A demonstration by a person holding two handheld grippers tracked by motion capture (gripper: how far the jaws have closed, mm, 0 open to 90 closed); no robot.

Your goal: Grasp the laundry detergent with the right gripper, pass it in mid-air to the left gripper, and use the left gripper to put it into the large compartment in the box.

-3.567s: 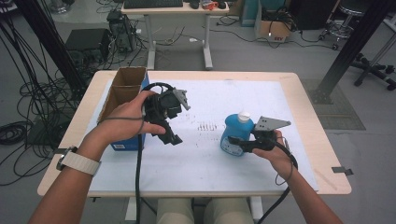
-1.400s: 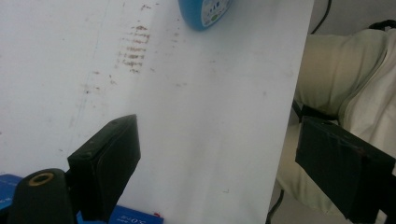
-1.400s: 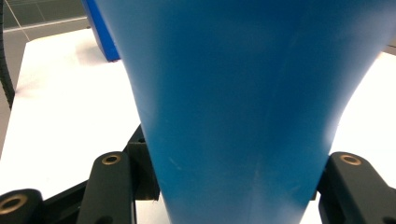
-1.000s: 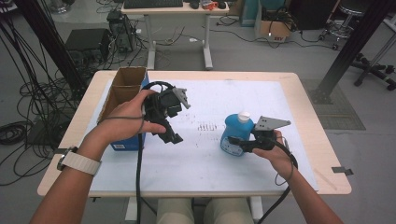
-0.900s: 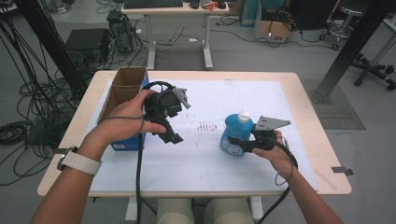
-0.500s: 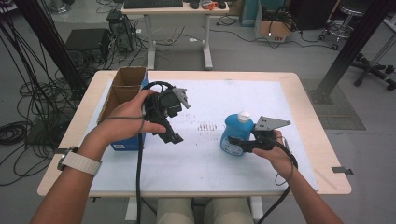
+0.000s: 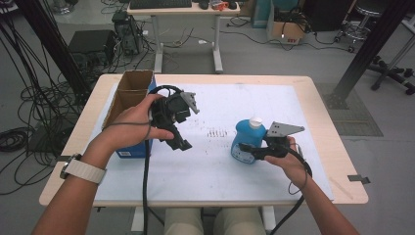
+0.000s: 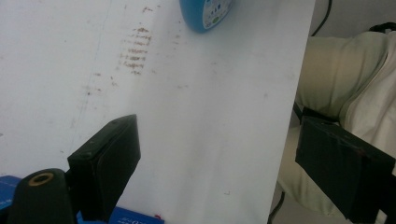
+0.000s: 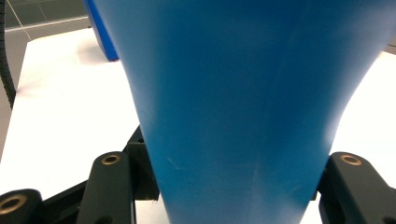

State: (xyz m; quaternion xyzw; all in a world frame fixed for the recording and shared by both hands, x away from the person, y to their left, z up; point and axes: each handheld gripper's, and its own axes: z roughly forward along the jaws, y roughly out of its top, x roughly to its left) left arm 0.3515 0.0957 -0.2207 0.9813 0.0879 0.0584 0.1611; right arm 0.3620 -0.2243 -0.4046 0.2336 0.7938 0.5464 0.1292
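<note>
Right gripper jaws clamped on upright blue bottle, long axis vertical. Left gripper jaws spread, empty, bottle well to its right.

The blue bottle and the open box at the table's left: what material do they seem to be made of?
The blue bottle looks like smooth plastic: even colour, a soft sheen in the right gripper view, a white cap and a printed label. The right gripper is shut on it. The open box looks like corrugated cardboard: dull brown walls and flaps, with a blue printed outside; the corrugation itself is too small to confirm.
</note>
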